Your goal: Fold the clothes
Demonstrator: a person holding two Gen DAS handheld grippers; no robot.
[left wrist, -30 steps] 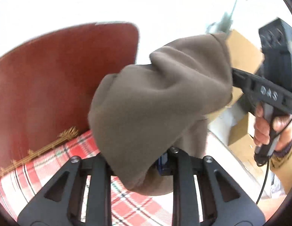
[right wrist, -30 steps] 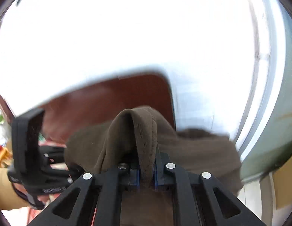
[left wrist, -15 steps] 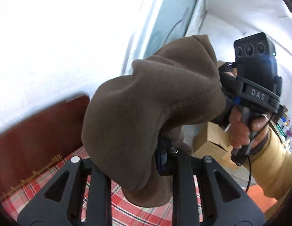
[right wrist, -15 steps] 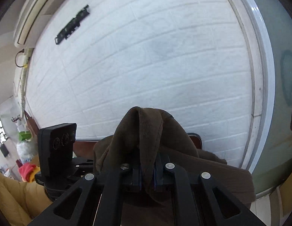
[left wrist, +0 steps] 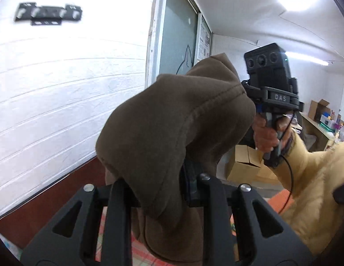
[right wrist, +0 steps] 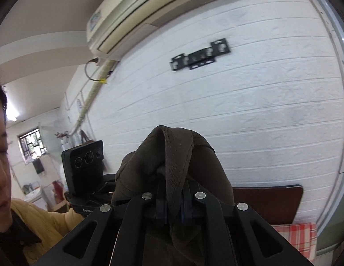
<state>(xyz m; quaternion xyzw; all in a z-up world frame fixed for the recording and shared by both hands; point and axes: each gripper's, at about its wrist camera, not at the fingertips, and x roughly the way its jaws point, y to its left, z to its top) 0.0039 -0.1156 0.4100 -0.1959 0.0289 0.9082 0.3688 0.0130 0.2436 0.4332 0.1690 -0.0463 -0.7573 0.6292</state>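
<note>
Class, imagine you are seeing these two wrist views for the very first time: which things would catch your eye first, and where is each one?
The brown garment dominates the left wrist view, bunched up and lifted, pinched in the left gripper at the bottom and in the right gripper in the other view. To its right, a hand in a yellow sleeve holds the other gripper's black camera block. In the right wrist view, an air conditioner sits high on the white brick wall.
</note>
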